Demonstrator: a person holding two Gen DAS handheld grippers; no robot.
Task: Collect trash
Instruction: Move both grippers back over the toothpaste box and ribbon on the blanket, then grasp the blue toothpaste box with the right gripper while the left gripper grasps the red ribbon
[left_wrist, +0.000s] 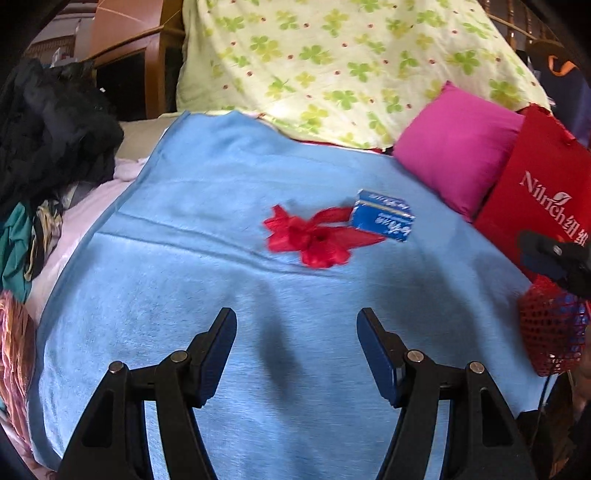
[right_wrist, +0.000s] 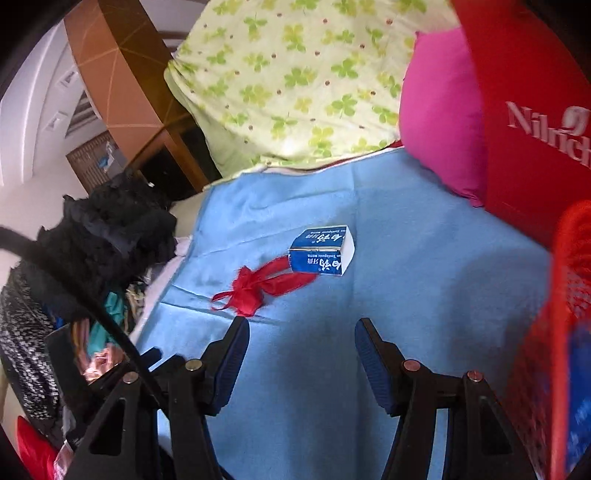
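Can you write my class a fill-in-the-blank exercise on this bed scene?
1. The red ribbon bow and the box lie on a ____ blanket.
2. The box is mainly ____.
3. The plain cushion is ____.
4. The left gripper holds ____.

Answers: blue; blue; pink; nothing

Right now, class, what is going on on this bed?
A person holds a two-finger gripper in each hand over a blue blanket, tidying up trash. The left gripper and right gripper both stand open and empty. Ahead of them lie a crumpled red plastic bag and a blue box, touching each other, neither picked up yet. A red mesh basket sits at the blanket's right edge.
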